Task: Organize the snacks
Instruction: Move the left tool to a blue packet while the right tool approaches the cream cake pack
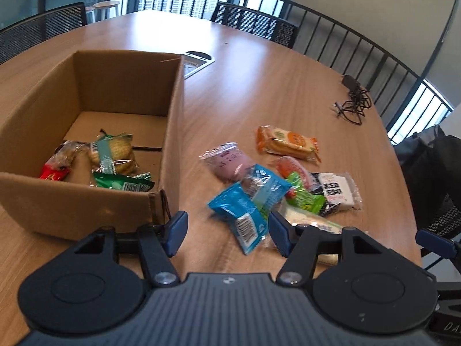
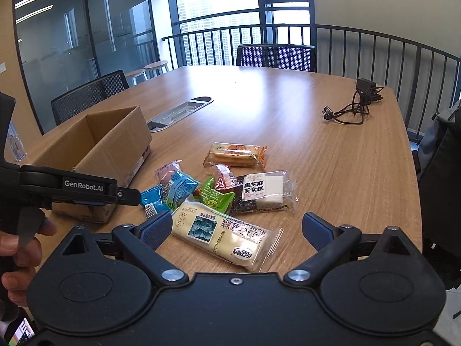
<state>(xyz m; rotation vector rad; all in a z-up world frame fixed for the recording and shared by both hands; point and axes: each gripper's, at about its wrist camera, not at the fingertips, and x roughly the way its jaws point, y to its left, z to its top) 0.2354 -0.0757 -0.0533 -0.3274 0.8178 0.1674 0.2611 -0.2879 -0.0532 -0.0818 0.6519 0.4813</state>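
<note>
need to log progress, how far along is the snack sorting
Done: three packets lie in the cardboard box. In hand: nothing; the left gripper is open over the blue packet, the right gripper open around the long cream packet. Left: that pile on the table, including the orange packet.

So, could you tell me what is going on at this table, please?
A person is sorting wrapped snacks into a cardboard box with two handheld grippers. A few packets already lie in the box; the rest sit in a pile beside it. The left gripper is open over a blue packet, the right gripper open around a long cream packet. Neither grips anything yet.
</note>
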